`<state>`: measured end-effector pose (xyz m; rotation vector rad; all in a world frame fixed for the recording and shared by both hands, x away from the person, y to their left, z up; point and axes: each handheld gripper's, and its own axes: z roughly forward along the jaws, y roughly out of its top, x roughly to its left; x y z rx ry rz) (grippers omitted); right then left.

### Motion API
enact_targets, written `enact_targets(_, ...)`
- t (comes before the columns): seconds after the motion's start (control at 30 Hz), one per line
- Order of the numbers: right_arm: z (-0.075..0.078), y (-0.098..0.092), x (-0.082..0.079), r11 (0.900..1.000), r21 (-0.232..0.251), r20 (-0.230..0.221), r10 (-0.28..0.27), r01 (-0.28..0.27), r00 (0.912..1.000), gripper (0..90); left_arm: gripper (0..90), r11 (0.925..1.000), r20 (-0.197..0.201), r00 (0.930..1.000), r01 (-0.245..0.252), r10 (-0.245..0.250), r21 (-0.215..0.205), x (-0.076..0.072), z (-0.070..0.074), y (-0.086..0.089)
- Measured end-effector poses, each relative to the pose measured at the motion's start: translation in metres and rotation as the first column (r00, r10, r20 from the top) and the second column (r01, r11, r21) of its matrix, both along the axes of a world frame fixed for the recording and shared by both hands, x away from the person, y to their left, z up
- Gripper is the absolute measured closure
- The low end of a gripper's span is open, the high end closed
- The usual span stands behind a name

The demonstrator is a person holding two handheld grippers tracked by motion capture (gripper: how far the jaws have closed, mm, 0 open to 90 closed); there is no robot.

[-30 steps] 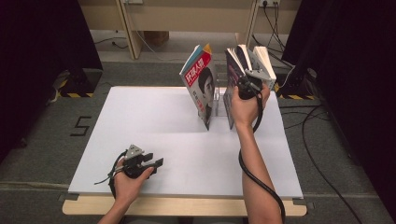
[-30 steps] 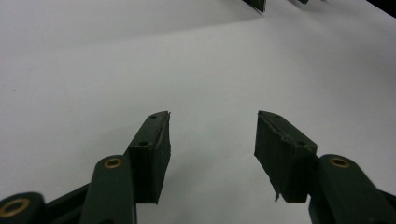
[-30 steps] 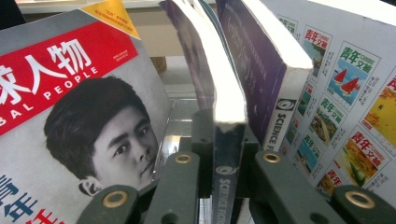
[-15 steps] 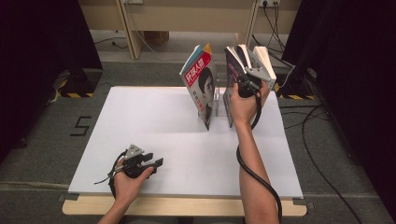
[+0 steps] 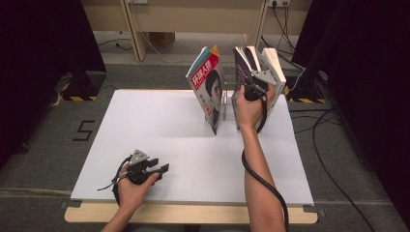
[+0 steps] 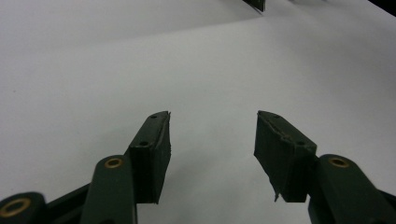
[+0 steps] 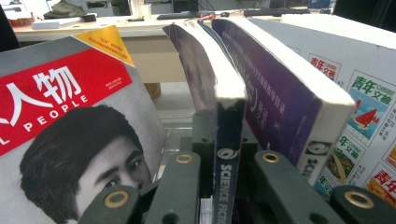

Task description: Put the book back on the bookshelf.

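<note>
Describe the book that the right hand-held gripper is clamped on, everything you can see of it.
The Science Fiction book is a thin paperback with a dark purple cover, pale page edges and a dark spine lettered in white. It stands upright, spine toward the person, among the right-hand books at the table's far edge. The right hand-held gripper pinches its spine; a thicker purple book leans beside it.

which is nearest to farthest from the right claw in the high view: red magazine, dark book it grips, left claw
1. dark book, clamped in the right claw, at the far right of the table.
2. red magazine, standing just to the book's left.
3. left claw, at the near left edge, resting open.
</note>
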<state>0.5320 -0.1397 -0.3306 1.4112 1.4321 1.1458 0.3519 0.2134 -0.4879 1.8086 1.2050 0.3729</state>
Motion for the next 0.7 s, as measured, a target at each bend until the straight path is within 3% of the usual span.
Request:
enact_targets(0.33, 0.003, 0.000, -0.007, 1.000, -0.025, -0.066, -0.004, 0.003, 0.9978, 80.8, 44.9, 1.0000, -0.002, 1.0000, 0.005, -0.005, 0.006, -0.001, 0.000, -0.001)
enact_targets(0.7, 0.002, -0.005, -0.022, 1.000, -0.021, -0.077, 0.018, -0.020, 0.9968, 78.3, 44.9, 1.0000, -0.001, 1.0000, 0.005, -0.005, 0.001, -0.001, 0.000, -0.002)
